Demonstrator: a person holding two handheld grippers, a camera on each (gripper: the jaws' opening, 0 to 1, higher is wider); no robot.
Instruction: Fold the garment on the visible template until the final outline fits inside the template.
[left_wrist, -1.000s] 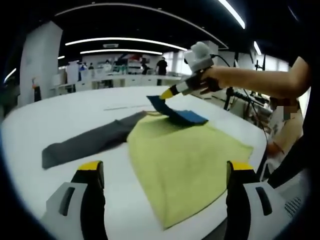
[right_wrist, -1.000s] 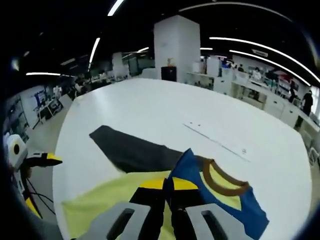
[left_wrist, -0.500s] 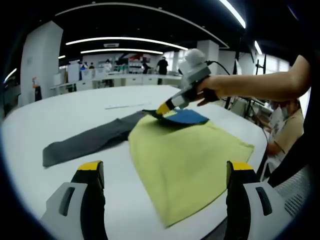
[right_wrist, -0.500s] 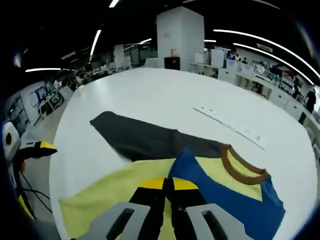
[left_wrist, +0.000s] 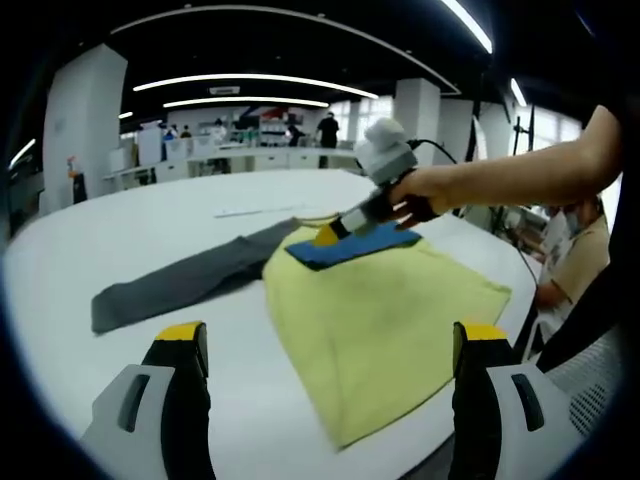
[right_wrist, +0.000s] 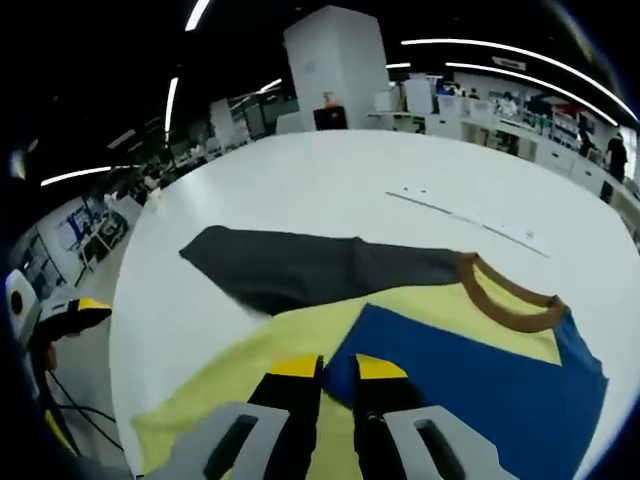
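The garment lies on the white table (left_wrist: 120, 230): a yellow-green body (left_wrist: 380, 310), a grey sleeve (left_wrist: 190, 280) stretched out to the left, and a blue sleeve (left_wrist: 350, 245) folded flat over the body's far part. In the right gripper view the blue sleeve (right_wrist: 470, 370) spreads beside the brown collar (right_wrist: 510, 300) and the grey sleeve (right_wrist: 300, 265). My right gripper (right_wrist: 338, 368) sits low at the blue sleeve's corner, its jaws a little apart around the edge. A hand holds it in the left gripper view, right gripper (left_wrist: 330, 236). My left gripper (left_wrist: 330, 335) hovers open over the near table.
A thin white strip (right_wrist: 470, 215) lies on the table beyond the garment. The table's near edge runs close below the yellow body. The left gripper (right_wrist: 60, 315) shows at the far left of the right gripper view. Desks, pillars and people stand in the background.
The right gripper brought the lifted blue sleeve down and across onto the yellow body, where it now lies flat. Its jaws, shut before, have parted slightly. The left gripper stayed put.
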